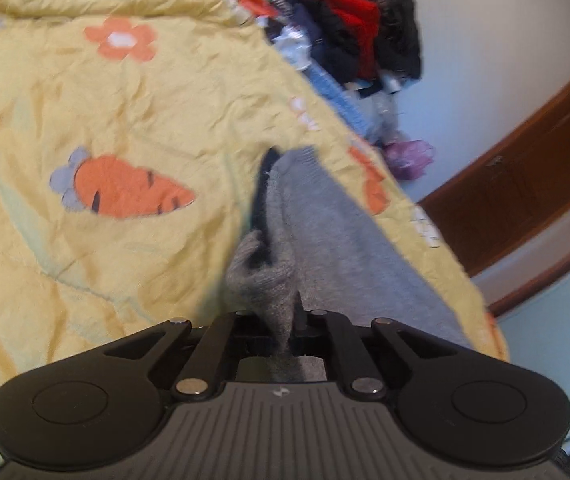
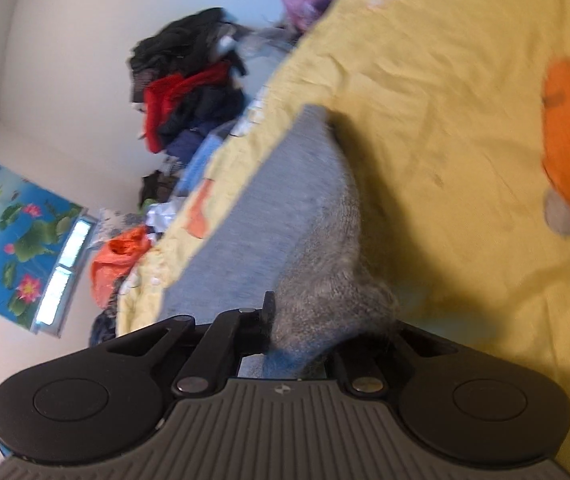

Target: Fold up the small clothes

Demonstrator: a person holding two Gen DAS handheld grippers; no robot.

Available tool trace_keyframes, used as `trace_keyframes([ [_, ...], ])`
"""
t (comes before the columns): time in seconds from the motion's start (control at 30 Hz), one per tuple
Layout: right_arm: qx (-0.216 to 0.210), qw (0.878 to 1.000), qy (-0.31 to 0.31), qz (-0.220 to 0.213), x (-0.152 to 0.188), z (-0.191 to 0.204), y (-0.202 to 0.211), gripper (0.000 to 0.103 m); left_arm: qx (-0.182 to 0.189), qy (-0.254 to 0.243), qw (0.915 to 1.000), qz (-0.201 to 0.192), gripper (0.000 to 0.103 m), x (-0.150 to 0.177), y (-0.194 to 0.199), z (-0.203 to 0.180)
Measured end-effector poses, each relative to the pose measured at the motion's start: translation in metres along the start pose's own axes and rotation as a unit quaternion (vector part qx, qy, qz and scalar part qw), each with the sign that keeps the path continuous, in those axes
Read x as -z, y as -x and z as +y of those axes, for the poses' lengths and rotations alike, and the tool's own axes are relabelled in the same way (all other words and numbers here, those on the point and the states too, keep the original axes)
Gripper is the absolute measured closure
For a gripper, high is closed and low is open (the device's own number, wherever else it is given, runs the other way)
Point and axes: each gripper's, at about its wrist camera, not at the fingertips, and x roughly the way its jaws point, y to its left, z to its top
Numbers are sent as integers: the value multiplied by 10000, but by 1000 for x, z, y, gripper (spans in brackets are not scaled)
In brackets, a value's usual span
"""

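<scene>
A crumpled yellow bedspread printed with carrots and flowers covers the bed, and everything here sits in relation to it.

From the left wrist camera, a grey knitted garment runs across the bedspread from the camera toward the far right edge, just right of the big printed carrot. A dark lining or second layer shows along its left fold. The left gripper is closed on the near end of the garment, fuzzy knit bunched between its jaws. Beyond the bedspread's far corner lies a pile of clothes in red, black and navy against the pale wall, with a brown wooden door off to the right.

From the right wrist camera, the same grey knitted garment lies along the bedspread's edge. The right gripper is clamped on a thick wad of it; only one finger shows, the other buried under knit. The clothes pile sits past the bed, and a lotus poster hangs on the wall beyond.

Both views are blurred, suggesting movement. The risk, as I judge it: each grip holds a bunch rather than a clean edge, so layers may slide unevenly and the fold come out crooked. The garment also lies near the bedspread's edge and could slip off.
</scene>
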Motion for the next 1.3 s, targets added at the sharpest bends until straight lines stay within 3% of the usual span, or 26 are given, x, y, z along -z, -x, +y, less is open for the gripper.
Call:
trace_keyframes([
  [0.17,-304,9989,284,207,4,14,36,94,429,-309,9986,43,98,6,54,0],
  [0.33,-345,9977,317,497,32,1,86,92,132,-621,9973,376,98,42,83,38],
  [0.4,-161,9973,387,611,45,-12,98,81,-261,-894,9944,499,97,59,84,53],
  [0.47,281,9966,391,664,50,-24,107,49,-591,-1023,9919,468,91,64,92,64],
  [0.5,285,9974,365,550,51,-29,114,46,-583,-977,9927,398,89,61,99,66],
  [0.53,217,9986,305,383,47,-32,122,37,-580,-920,9936,292,84,55,105,66],
  [0.6,321,9990,296,68,32,-32,133,35,-597,-1023,9930,-9,61,40,112,56],
  [0.63,334,9987,370,-33,24,-30,133,35,-698,-1141,9909,-139,26,32,109,48],
  [0.67,363,9982,477,-79,16,-27,131,35,-856,-1244,9881,-274,4,25,102,39],
  [0.73,524,9956,778,-80,1,-19,117,35,-1012,-1546,9820,-391,4,13,80,24],
  [0.83,627,9917,1124,18,-19,-8,83,35,-1130,-2081,9714,-165,6,-4,32,-2],
  [0.87,663,9907,1183,81,-25,-6,70,35,-1166,-2265,9668,-194,12,-8,16,-9],
  [0.9,694,9895,1258,143,-31,-2,55,35,-1186,-2449,9621,-184,23,-13,1,-17],
  [0.93,726,9881,1342,182,-37,0,45,35,-1242,-2585,9579,-108,55,-19,-13,-24],
  [0.97,753,9865,1434,245,-41,5,32,35,-1298,-2682,9546,-15,67,-25,-27,-31],
  [1.23,854,9763,1884,640,-53,26,-35,36,-1317,-3206,9368,473,67,-49,-111,-47],
  [1.27,881,9739,2002,604,-52,28,-37,52,-1292,-3316,9332,486,93,-48,-115,-50],
  [1.3,897,9711,2128,600,-51,30,-40,65,-1274,-3489,9270,518,100,-45,-118,-53],
])
